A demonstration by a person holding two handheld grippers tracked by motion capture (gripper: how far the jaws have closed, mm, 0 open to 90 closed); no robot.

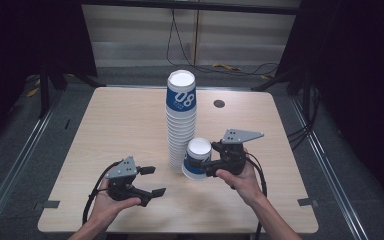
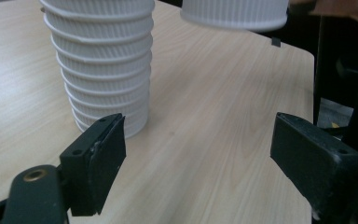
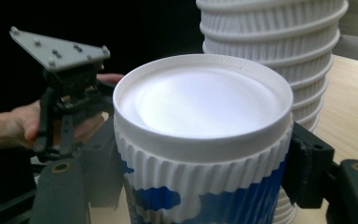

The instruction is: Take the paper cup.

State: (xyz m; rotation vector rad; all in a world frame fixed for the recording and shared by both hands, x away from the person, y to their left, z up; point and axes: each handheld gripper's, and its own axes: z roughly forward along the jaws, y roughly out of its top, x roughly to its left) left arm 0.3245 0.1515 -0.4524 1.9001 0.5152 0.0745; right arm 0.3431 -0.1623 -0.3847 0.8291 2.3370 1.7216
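My left tongs (image 1: 152,181) sit low over the table (image 1: 115,125) near its front edge, jaws wide apart with nothing between them, free to take whatever comes next. Just right of them the upside-down cup stack (image 1: 181,120) stands mid-table as the supply. My right tongs (image 1: 200,167) are clamped across the ribbed sides of a single inverted cup (image 1: 197,157), held tilted just beside the stack's base, apparently ready to set down apart.
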